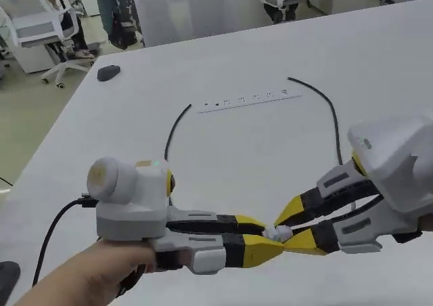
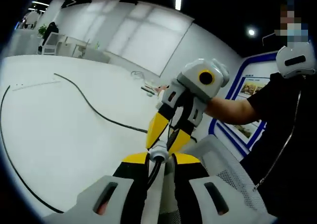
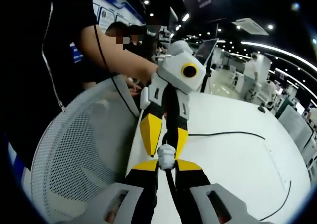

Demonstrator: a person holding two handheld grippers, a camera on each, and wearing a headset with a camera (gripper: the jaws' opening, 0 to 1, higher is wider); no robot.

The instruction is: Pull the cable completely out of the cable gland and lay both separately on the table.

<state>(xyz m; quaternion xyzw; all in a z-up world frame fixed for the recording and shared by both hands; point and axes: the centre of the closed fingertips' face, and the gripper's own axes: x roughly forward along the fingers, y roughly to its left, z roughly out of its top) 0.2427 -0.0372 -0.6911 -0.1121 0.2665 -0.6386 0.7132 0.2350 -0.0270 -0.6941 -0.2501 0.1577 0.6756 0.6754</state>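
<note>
- Cable gland held up off the table, on the person's side of the power strip, where two gripper noses meet tip to tip.
- Left gripper clamped on one end of the gland. Right gripper pinched on the opposite end, by the look of it.
- Black cable threaded through the gland, seen running back between each gripper's own jaws. Slack trails on the table past both ends of the power strip.
- Judged early: grip taken, pull not yet done.
- Left to do: draw the cable fully out, then lay cable and gland apart on the table.
</note>
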